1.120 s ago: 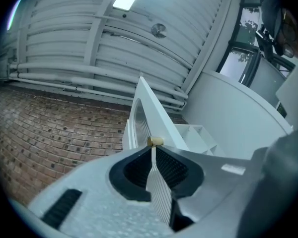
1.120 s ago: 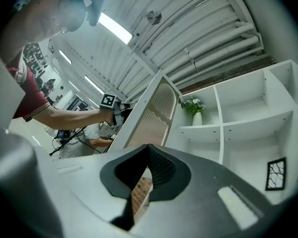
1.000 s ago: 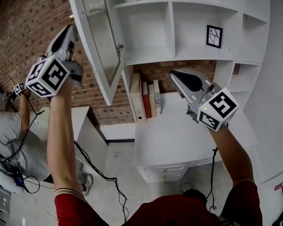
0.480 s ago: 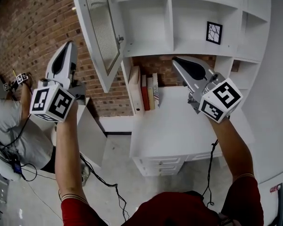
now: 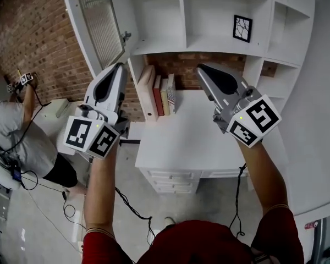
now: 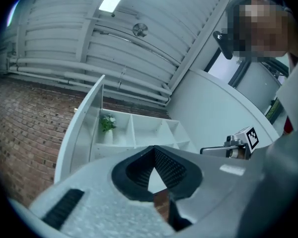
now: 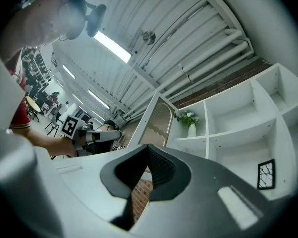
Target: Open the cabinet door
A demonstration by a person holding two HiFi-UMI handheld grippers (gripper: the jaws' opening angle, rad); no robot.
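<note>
The white cabinet door (image 5: 93, 23), with a ribbed glass panel and a small knob (image 5: 126, 35), stands swung open at the top left of the shelf unit (image 5: 209, 15). My left gripper (image 5: 119, 66) is below the door's lower edge and apart from it. It is shut with nothing in it and points up at the shelves. My right gripper (image 5: 200, 68) hangs over the desk (image 5: 192, 142), also shut and empty. The left gripper view shows the door (image 6: 82, 128) edge-on beyond the gripper (image 6: 154, 148). In the right gripper view the door (image 7: 158, 123) rises behind the gripper (image 7: 148, 147).
Several books (image 5: 158, 95) stand at the back of the desk under the shelves. A framed picture (image 5: 242, 28) leans in a shelf compartment, and a small plant (image 7: 188, 119) stands higher up. A brick wall (image 5: 27, 32) and a seated person (image 5: 16, 142) are to the left.
My left gripper has dropped from beside the open door down and to the right, toward the desk. The right gripper shifted a little. The door stays open.
</note>
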